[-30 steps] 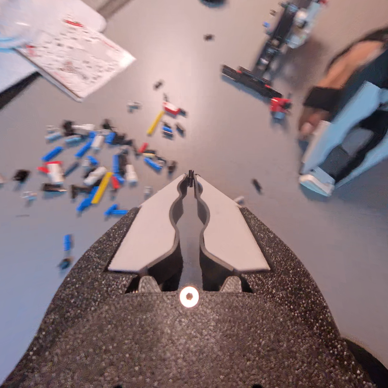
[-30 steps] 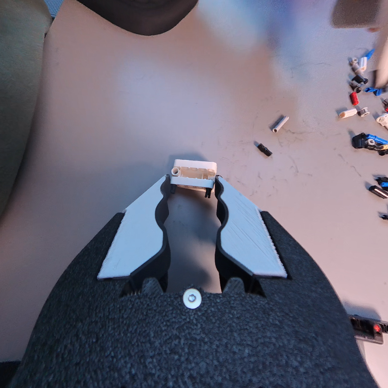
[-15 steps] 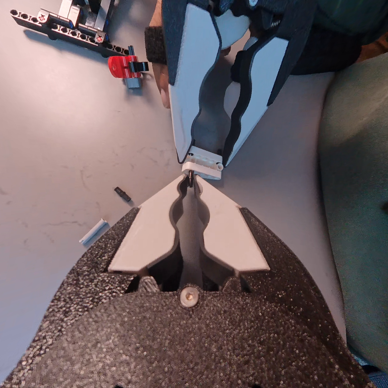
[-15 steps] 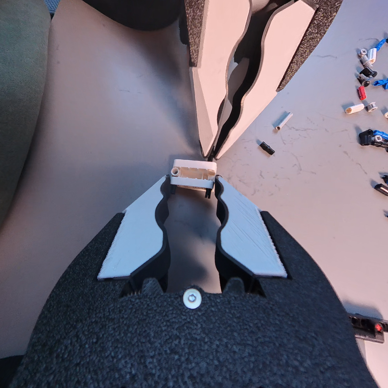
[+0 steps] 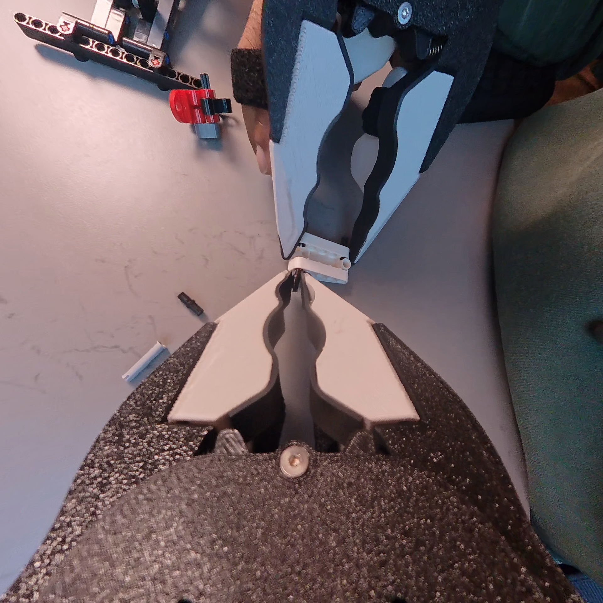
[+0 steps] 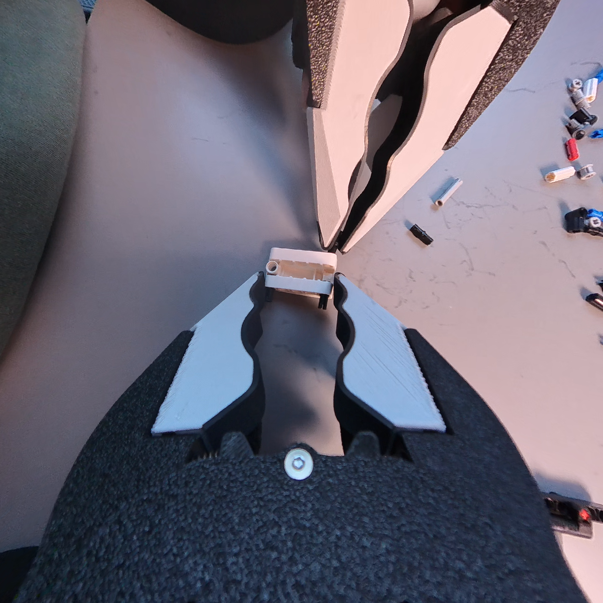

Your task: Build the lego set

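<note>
My right gripper (image 6: 298,284) is shut on a white Lego frame piece (image 6: 301,272), held above the table; two black pins stick out of its underside. The piece also shows in the left wrist view (image 5: 321,262), between the right gripper's fingertips (image 5: 321,251). My left gripper (image 5: 295,282) is shut on a small black pin (image 5: 294,283), with its tip against the left end of the white piece. In the right wrist view the left gripper (image 6: 334,249) comes in from above, and its tips touch the piece's right corner.
A black beam assembly (image 5: 107,49) with a red part (image 5: 186,106) lies far left. A loose black pin (image 5: 191,304) and a grey tube (image 5: 145,360) lie near my left gripper. Several small loose parts (image 6: 577,169) lie at the right. A green chair (image 5: 554,293) borders the table. My left and right fingertips are right by each other.
My left gripper has swung from over the parts pile to the white piece and now presses the black pin against it. My right gripper has held still with the piece.
</note>
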